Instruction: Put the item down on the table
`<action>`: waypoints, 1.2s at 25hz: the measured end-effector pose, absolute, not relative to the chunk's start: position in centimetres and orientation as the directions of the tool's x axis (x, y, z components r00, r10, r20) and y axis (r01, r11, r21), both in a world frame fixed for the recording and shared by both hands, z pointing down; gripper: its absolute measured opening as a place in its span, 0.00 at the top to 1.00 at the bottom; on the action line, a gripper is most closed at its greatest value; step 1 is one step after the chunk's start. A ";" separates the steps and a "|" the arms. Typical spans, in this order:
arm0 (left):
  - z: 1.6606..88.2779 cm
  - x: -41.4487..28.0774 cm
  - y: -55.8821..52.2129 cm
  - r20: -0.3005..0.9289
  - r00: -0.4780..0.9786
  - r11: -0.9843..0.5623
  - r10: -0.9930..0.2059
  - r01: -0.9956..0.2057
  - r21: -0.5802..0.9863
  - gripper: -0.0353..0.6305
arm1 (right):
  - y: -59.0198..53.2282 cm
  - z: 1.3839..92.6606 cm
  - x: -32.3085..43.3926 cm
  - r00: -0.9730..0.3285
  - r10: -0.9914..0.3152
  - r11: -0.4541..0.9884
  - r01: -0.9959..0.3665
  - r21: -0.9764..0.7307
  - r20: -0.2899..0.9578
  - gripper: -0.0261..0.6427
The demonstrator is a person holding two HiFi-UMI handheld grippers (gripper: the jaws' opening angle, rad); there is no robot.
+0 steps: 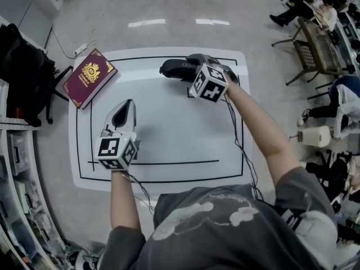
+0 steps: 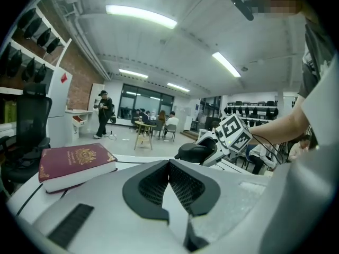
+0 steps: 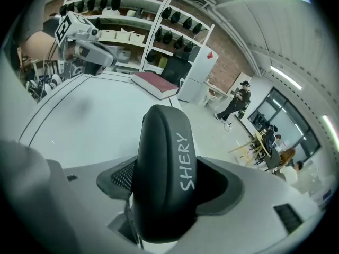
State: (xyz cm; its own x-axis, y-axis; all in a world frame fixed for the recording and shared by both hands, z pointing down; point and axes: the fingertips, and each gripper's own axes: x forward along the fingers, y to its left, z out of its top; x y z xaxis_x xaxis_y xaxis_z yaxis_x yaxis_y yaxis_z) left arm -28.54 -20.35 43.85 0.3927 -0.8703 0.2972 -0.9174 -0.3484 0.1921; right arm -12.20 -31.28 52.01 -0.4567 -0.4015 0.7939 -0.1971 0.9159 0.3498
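A black oblong case [image 1: 179, 69] with white lettering on it is clamped in my right gripper [image 1: 194, 67] over the far edge of the white table [image 1: 169, 145]. In the right gripper view the case [image 3: 164, 152] fills the gap between the jaws, and both pads press its sides. I cannot tell whether the case touches the table. In the left gripper view the case [image 2: 193, 152] shows low over the far side. My left gripper [image 1: 125, 111] rests over the table's left half, with its jaws shut and nothing between them [image 2: 168, 181].
A dark red passport-style book [image 1: 89, 76] lies on the table's far left corner. A black chair [image 1: 22, 72] and shelving stand to the left. A power strip [image 1: 80, 49] lies on the floor beyond. People sit at desks [image 1: 320, 32] to the far right.
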 end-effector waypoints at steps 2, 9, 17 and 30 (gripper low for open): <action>44.1 -28.6 -21.5 0.299 0.407 -0.364 -0.863 -0.912 0.192 0.94 | -32.6 52.6 -12.4 -0.444 -0.400 0.916 -0.173 0.362 0.802 0.48; 46.2 -28.1 -24.4 0.314 0.434 -0.383 -0.845 -0.899 0.213 0.94 | -35.6 54.8 -13.4 -0.457 -0.362 0.929 -0.106 0.354 0.812 0.48; 47.9 -27.5 -25.4 0.331 0.442 -0.374 -0.834 -0.893 0.250 0.94 | -37.3 56.5 -15.0 -0.458 -0.315 0.947 -0.097 0.305 0.831 0.48; 47.6 -28.1 -23.6 0.326 0.416 -0.338 -0.849 -0.902 0.270 0.94 | -36.9 56.3 -14.8 -0.478 -0.372 0.928 -0.200 0.314 0.796 0.42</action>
